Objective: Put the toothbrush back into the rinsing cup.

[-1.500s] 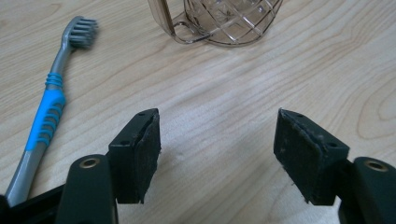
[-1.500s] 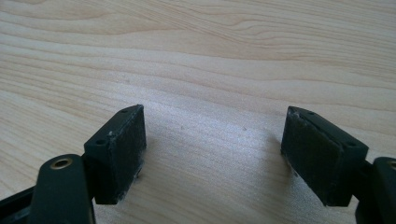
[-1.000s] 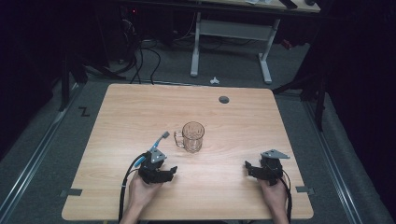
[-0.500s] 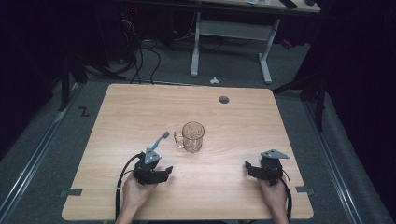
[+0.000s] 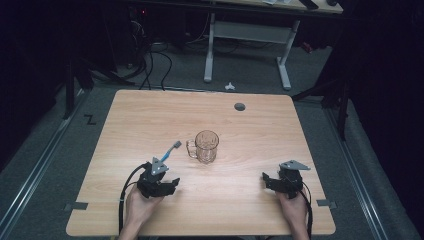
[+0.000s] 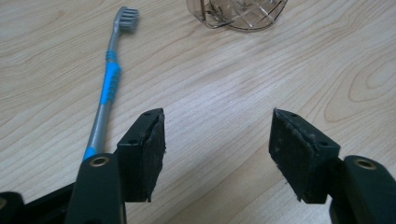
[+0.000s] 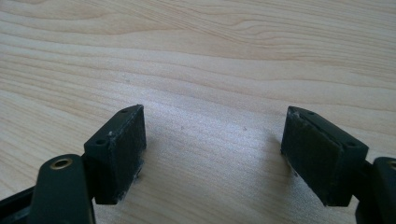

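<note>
1. At the near left of the wooden table (image 5: 130,115), the person's left hand (image 5: 136,207) holds the left gripper (image 5: 169,183) low over the wood, a black cable looping back from it along the forearm. In the left gripper view its jaws stand wide apart with nothing between them, only bare wood grain.
2. Just beyond that gripper lies a toothbrush (image 5: 169,151), flat on the table. Its blue and grey handle runs away from the gripper toward the far right, and the grey bristle head is at the far end. In the left gripper view the toothbrush (image 6: 108,84) sits to the left of the left jaw, outside the gap; its near end passes behind that jaw, so I cannot tell whether the two touch.
3. Near the middle of the table stands a clear glass mug (image 5: 206,146), upright, with its handle turned to the left toward the brush head. Mug and toothbrush are near each other but apart. The patterned base of the mug (image 6: 237,13) shows at the top edge of the left gripper view.
4. At the near right, the right hand (image 5: 292,210) holds the right gripper (image 5: 267,178), well apart from the mug. In the right gripper view its jaws are spread wide over bare wood, gripping nothing.
5. Toward the far right of the tabletop is a small dark round grommet (image 5: 240,106).
</note>
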A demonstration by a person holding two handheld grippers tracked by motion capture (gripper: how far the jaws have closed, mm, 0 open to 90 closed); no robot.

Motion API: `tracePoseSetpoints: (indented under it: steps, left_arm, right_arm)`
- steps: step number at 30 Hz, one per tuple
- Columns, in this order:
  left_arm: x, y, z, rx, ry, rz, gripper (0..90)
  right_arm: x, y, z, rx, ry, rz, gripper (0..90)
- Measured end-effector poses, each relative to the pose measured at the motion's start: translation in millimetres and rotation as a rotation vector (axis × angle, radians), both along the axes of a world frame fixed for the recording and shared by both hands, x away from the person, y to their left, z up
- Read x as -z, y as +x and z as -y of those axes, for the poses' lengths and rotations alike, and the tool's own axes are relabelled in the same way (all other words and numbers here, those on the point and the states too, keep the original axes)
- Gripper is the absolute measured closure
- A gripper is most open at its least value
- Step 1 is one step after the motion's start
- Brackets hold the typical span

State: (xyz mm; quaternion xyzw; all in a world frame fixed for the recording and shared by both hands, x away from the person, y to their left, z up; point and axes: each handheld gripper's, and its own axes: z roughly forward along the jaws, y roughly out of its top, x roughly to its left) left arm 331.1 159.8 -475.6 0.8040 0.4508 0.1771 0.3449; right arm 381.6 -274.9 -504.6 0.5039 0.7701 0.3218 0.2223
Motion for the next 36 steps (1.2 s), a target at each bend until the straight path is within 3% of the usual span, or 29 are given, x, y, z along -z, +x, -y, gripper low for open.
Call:
tracePoseSetpoints:
  steps: [24, 36]
  left_arm:
    - [-12.9, 3.5, -26.8, -0.019, 0.022, -0.051, 29.7]
    - [-21.1, 7.7, -38.0, -0.023, 0.063, -0.055, 37.2]
  right_arm:
    - [0.0, 0.0, 0.0, 0.0, -0.001, 0.0, 22.2]
    - [0.0, 0.0, 0.1, -0.001, -0.001, 0.0, 22.2]
